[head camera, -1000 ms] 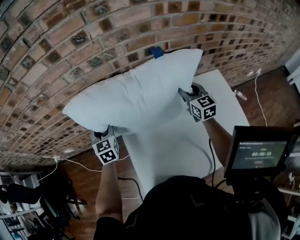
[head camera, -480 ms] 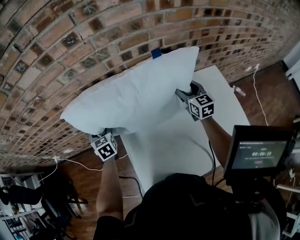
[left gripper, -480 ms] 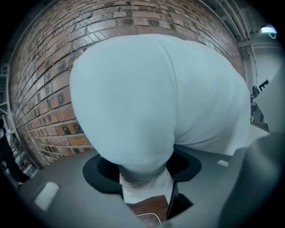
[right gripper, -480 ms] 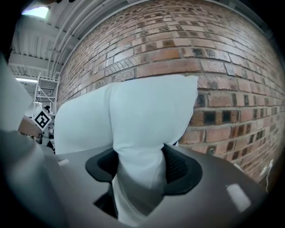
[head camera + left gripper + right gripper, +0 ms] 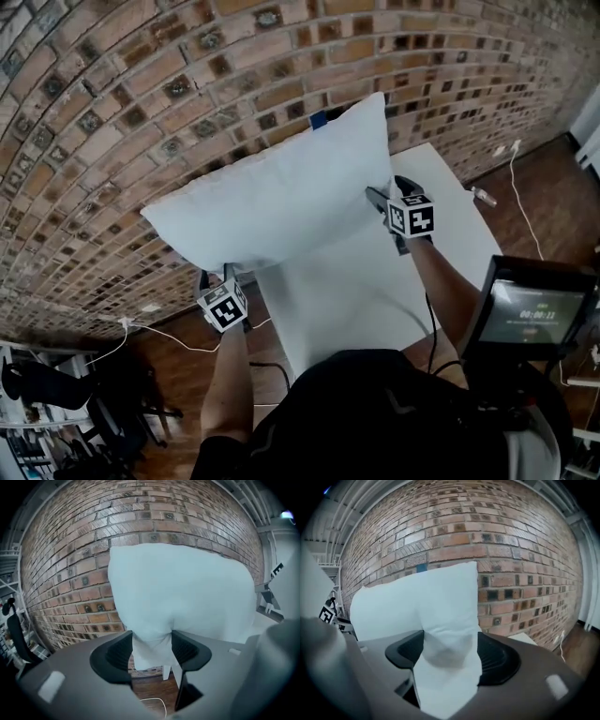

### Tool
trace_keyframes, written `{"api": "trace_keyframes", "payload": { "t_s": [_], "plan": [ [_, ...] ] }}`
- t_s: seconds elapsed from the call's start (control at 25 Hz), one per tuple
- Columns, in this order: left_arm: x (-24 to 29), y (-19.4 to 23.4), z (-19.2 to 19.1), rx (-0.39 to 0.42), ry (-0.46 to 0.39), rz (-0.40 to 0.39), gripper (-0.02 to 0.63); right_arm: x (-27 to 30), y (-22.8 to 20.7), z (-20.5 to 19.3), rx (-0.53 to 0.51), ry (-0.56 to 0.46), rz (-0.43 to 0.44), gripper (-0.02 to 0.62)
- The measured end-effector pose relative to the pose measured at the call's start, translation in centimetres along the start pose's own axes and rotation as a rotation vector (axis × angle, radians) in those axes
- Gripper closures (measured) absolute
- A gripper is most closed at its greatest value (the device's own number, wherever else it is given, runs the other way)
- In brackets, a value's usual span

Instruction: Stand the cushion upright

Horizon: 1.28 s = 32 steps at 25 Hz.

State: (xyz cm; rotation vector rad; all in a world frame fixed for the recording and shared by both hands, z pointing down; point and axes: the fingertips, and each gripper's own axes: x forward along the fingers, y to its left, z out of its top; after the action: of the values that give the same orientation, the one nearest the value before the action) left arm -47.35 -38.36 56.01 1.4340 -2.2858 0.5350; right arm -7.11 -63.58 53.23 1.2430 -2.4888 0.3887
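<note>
I see a white table (image 5: 356,300) set against the brick wall (image 5: 141,103), on a wood floor (image 5: 173,375). The cushion (image 5: 281,192) stands on edge along the table's far side, its left corner past the table's edge. A white cable (image 5: 155,334) lies on the floor.

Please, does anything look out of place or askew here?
Yes. The puffy white fabric cushion stands against the red brick wall, but its left end juts past the edge of the white table, with only floor below it.
</note>
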Motion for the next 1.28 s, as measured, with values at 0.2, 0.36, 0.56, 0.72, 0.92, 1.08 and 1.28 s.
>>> {"api": "trace_keyframes", "payload": {
  "t_s": [0.2, 0.36, 0.56, 0.72, 0.92, 1.08, 1.28],
  "plan": [
    [-3.0, -1.8, 1.2, 0.026, -0.095, -0.09, 0.38, -3.2, 1.4, -0.8, 0.011, -0.003, 0.006, 0.236],
    [-5.4, -3.4, 2.2, 0.001, -0.152, -0.173, 0.378, -5.9, 4.4, -0.9, 0.02, -0.033, 0.042, 0.266],
    [-9.0, -5.9, 2.9, -0.026, -0.216, -0.309, 0.407, -9.7, 8.4, 0.1, 0.002, -0.07, 0.089, 0.27],
    [-12.7, -7.2, 3.1, -0.032, -0.286, -0.423, 0.529, -12.7, 12.5, 0.9, -0.015, -0.108, 0.131, 0.279],
    [-17.3, -9.2, 3.0, -0.008, -0.35, -0.548, 0.606, -17.4, 16.6, 1.3, -0.041, -0.135, 0.154, 0.302],
    [-19.8, -9.9, 2.5, -0.014, -0.352, -0.608, 0.606, -20.6, 19.7, 1.4, -0.056, -0.155, 0.175, 0.322],
    [-22.5, -10.7, 2.1, -0.013, -0.354, -0.625, 0.606, -23.8, 21.8, 1.2, -0.083, -0.182, 0.195, 0.351]
  ]
}}
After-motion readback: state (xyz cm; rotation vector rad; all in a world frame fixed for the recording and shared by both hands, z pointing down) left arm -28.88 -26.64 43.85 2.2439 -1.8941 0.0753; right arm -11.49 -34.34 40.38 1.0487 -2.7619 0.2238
